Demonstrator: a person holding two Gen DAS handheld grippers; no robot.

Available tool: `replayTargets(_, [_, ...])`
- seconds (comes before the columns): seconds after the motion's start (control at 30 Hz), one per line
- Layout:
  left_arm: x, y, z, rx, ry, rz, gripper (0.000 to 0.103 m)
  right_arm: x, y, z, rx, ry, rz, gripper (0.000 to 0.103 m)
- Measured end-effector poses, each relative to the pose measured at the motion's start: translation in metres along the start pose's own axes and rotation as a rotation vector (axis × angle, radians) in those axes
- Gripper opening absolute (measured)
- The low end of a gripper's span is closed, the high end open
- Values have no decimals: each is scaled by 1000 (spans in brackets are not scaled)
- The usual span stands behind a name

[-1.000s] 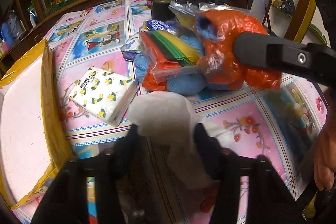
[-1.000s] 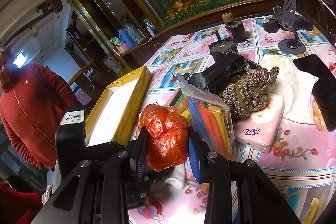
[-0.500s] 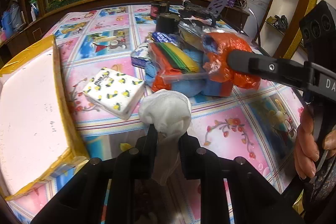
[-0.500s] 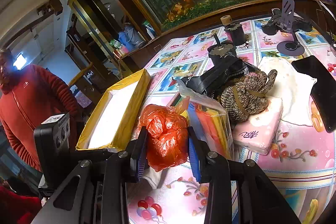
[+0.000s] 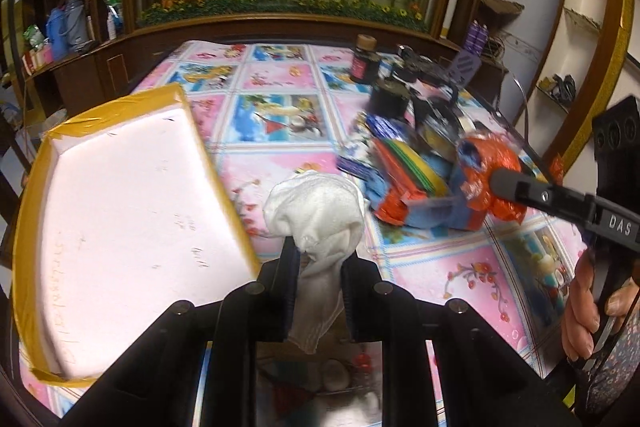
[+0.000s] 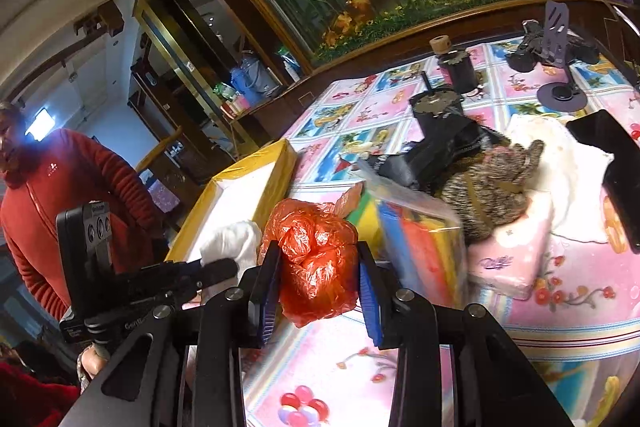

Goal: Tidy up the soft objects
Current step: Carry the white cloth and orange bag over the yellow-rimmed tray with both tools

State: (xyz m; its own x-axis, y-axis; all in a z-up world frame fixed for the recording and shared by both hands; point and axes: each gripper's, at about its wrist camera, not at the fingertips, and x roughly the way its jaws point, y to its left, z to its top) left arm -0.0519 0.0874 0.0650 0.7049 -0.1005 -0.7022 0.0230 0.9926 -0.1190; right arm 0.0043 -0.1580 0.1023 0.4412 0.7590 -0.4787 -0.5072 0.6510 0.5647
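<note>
Left gripper (image 5: 318, 267): jaws narrow, clamped on white cloth (image 5: 316, 211) bunched past the fingertips, tail hanging back between the fingers. Right gripper (image 6: 318, 267): jaws wider, pinching orange plastic bag (image 6: 316, 259) between the pads. Right hand (image 5: 584, 311) wrapped round handle.

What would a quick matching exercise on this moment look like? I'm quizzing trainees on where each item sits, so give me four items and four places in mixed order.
Items:
1. white cloth
2. orange plastic bag
3. yellow-edged tray
4. knitted brown item

Places:
A. on the pink tissue pack
B. clamped in the left tool
C. at the table's left side, in the left wrist view
D. clamped in the right tool

Pairs: 1-B, 2-D, 3-C, 4-A
</note>
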Motion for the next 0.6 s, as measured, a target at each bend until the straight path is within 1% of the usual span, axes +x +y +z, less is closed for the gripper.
replayTargets(0.1, [-10,25,6,-44,-29,25,19,16,13,3,1,24,42,38])
replayTargets(0.2, [-18,54,9,-101,-49,57,19,39,35,7,-25,56,71,38])
replayTargets(0.37, [-22,99,10,-171,-56,112,19,80,74,12,-56,124,108,38])
replayTargets(0.4, [-22,108,12,-183,-56,128,19,89,82,14,-64,134,110,38])
replayTargets(0.5, [-20,134,20,-213,-37,148,19,119,107,25,-92,181,71,38])
replayTargets(0.6, [-18,153,31,-210,-20,187,19,150,121,39,-87,225,53,38])
